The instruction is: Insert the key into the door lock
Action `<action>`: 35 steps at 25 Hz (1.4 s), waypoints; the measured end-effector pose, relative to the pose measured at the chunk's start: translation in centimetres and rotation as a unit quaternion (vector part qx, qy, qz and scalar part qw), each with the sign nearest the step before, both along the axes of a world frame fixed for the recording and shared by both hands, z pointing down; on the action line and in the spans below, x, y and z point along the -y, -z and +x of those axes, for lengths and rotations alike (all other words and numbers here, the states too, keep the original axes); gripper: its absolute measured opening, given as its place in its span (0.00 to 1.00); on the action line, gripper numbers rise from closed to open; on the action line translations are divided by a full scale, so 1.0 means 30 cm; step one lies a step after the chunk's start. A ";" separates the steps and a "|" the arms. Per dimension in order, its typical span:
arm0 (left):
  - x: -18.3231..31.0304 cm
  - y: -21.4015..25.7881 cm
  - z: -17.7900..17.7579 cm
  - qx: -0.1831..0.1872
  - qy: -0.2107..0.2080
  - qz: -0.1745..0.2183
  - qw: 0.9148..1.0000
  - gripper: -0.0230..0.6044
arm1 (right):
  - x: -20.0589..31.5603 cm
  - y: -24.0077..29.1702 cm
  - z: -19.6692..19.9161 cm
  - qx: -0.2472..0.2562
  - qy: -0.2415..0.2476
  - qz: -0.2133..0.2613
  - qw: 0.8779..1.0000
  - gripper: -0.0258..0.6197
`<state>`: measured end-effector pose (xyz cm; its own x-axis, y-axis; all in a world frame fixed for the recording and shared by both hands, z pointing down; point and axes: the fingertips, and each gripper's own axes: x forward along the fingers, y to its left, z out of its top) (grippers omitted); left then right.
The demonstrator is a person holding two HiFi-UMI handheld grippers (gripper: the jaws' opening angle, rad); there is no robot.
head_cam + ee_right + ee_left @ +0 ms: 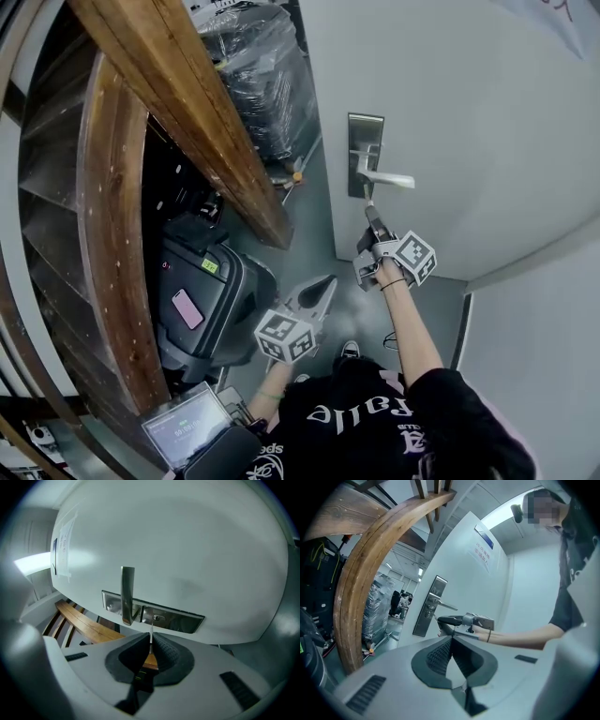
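Right gripper view: key (150, 637) short of keyhole (158, 618)
Our right tool (151, 644) clamps it; misaligned, we'd scrape the plate (180, 620); left tool (451, 641) closed.

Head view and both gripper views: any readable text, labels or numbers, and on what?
None reads cleanly.
door sign: blue header, red characters, too blurred.
shirt: white script, upside down, can't read it reliably.
screen: green bar, digits too small.
case label: yellow-green, too small.
marker cubes: black-and-white squares, no words.
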<state>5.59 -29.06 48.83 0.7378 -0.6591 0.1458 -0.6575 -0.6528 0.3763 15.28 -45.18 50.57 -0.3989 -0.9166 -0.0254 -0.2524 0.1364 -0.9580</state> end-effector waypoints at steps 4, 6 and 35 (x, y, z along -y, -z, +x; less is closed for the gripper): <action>0.000 -0.026 -0.019 0.003 0.010 -0.006 1.000 0.05 | 0.052 -0.011 0.002 0.011 -0.001 -0.001 1.000 0.10; 0.004 -0.031 -0.033 0.003 0.018 -0.009 1.000 0.05 | 0.075 -0.016 -0.004 0.014 -0.002 -0.007 1.000 0.10; -0.039 -0.068 -0.173 0.008 0.061 -0.021 0.998 0.05 | 0.274 -0.068 -0.020 0.053 -0.029 -0.025 0.998 0.10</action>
<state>0.41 -27.90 50.88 0.6494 -0.7373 0.1861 -0.7373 -0.5507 0.3913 14.70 -53.40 52.60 -0.3426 -0.9393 -0.0181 -0.1547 0.0754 -0.9851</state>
